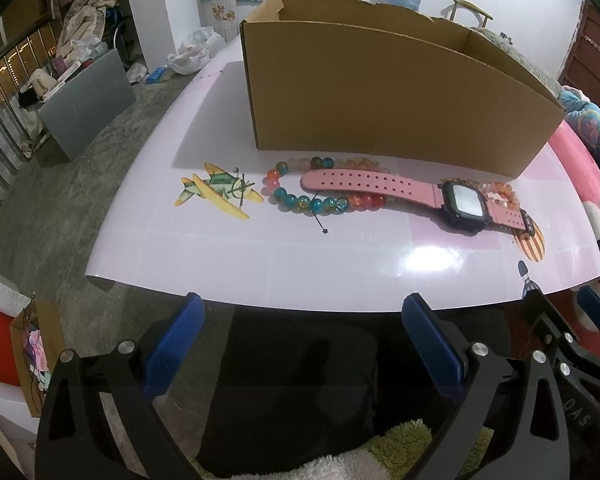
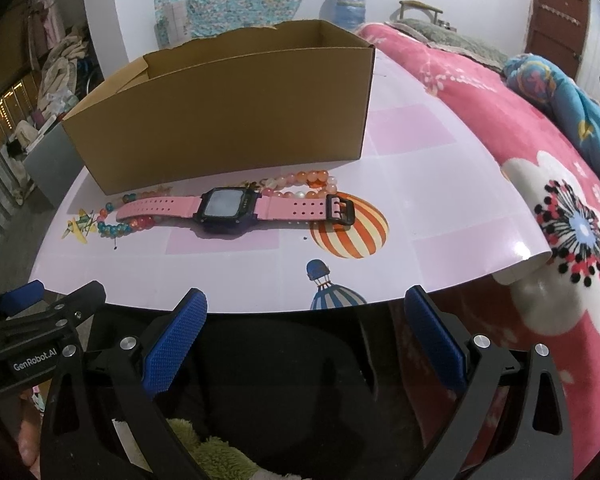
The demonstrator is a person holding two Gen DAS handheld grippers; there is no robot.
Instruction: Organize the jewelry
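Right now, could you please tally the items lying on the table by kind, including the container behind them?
Pink-strapped watch: 1
Beaded bracelets: 2, a blue-and-orange one under the strap's free end and a peach one behind the buckle end
Cardboard box: 1, open-topped
Total: 4

Both the left gripper and the right gripper are open and empty, short of the table's near edge.

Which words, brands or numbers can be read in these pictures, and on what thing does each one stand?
"GenRobot.AI": on the left gripper, seen in the right wrist view.
Letters on the right gripper, seen sideways in the left wrist view: not readable.
Pink watch screen: blurred, no digits readable.
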